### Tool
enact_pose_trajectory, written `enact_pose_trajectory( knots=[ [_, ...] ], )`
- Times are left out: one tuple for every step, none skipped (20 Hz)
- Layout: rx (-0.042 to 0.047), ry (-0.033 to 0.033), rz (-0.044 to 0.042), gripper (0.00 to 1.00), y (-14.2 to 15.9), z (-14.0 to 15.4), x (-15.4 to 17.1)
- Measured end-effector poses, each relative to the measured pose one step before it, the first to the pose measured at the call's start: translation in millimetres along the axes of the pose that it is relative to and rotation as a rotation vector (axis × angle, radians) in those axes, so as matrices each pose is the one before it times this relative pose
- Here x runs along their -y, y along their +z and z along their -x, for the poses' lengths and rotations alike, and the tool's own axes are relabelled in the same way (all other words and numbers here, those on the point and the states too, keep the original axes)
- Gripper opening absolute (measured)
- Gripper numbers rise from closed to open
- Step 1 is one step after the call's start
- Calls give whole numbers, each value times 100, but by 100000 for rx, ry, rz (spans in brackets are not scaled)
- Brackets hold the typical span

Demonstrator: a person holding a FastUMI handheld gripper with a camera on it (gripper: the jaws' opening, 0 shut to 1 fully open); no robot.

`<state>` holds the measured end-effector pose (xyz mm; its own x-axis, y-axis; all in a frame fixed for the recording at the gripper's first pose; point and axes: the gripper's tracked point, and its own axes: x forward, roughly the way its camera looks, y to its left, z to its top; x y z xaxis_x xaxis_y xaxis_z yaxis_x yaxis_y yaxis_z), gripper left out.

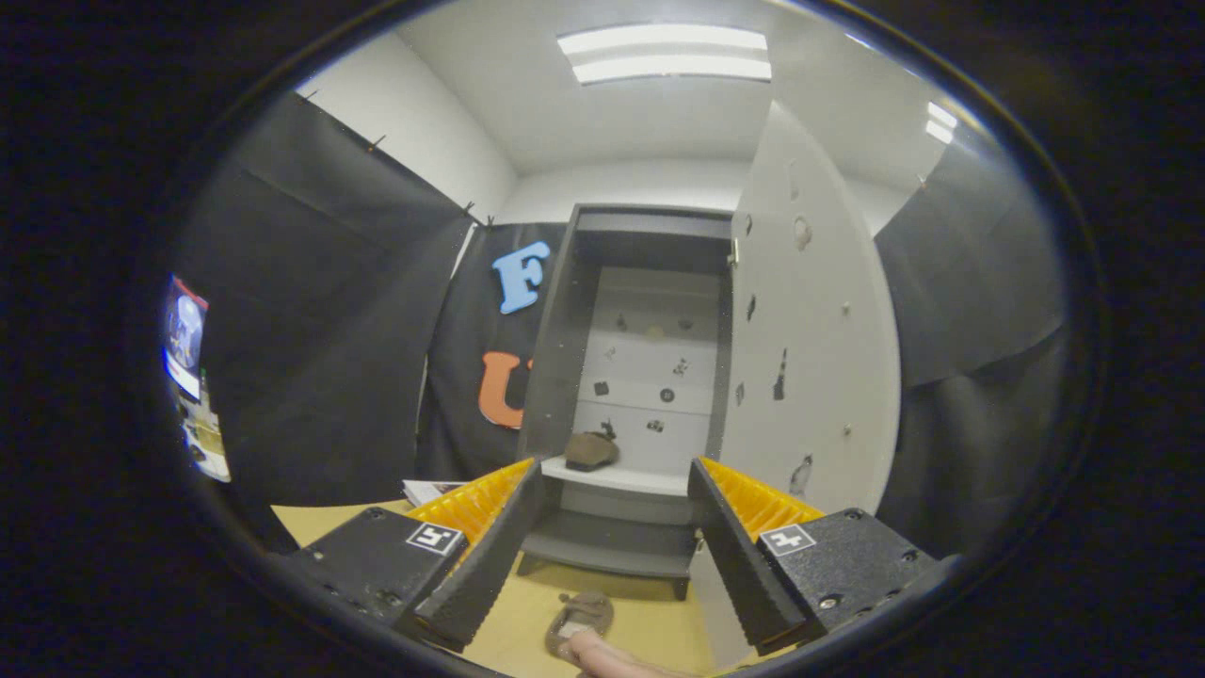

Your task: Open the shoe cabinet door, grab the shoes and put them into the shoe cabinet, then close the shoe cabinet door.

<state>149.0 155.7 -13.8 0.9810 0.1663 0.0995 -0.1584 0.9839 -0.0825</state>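
A small dark shoe cabinet (629, 377) is seen straight ahead of the claw (617, 556), standing on a yellowish tabletop (650, 621). Its door (810, 358), pale on the inner face and dotted with small dark marks, is swung fully open to the right of the cabinet opening. The cabinet's pale back wall carries similar small marks.

The claw is held wide, with nothing between its two fingers (490, 556). The lower part of the cabinet is framed in the gap between them.

One brown shoe (591, 450) is lying on the pale shelf (621, 478) inside the cabinet, toward the left side of that shelf, well beyond the fingertips. A second brown shoe (579, 621) is lying on the tabletop in front of the cabinet, low between the two fingers and nearer to the camera than their tips, its opening turned upward. A person's fingertip (602, 654) is seen just beside this shoe, at its near end; whether it touches the shoe cannot be told.

Some printed paper (428, 490) is lying on the tabletop beyond the left finger. Black cloth is hung on both sides of the cabinet, and a ceiling light (668, 54) is lit overhead.
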Motion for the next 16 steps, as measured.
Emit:
enact_pose_trajectory(
  knots=[
    [-2678, -655, -1452, 100, -1488, -1121, -508],
    [-2650, -454, -824, 100, -1521, -907, -419],
    [-2852, -346, -274, 100, -1719, -1111, -374],
    [-3203, -448, -199, 100, -1812, -1091, -374],
    [-3370, -299, -676, 100, -1909, -1510, -396],
    [-3913, -603, -1351, 100, -1998, -1372, -217],
    [-4209, -1774, -1645, 99, -2124, -1565, 374],
    [-5137, -3247, -1584, 100, -2062, -1644, 654],
    [-5781, -2528, -1659, 100, -2238, -1568, 456],
    [-5724, -48, -704, 100, -1910, -1525, -132],
    [-6167, 252, 30, 100, -2027, -1281, -250],
    [-5309, 199, 235, 99, -1694, -1306, -72],
    [-4144, 480, 468, 99, -1425, -1352, -225],
    [-3860, 627, -19, 98, -1185, -918, -68],
    [-4468, 957, -810, 98, -1575, -726, -53],
    [-4396, 871, -1699, 98, -1228, -694, -188]
  ],
)
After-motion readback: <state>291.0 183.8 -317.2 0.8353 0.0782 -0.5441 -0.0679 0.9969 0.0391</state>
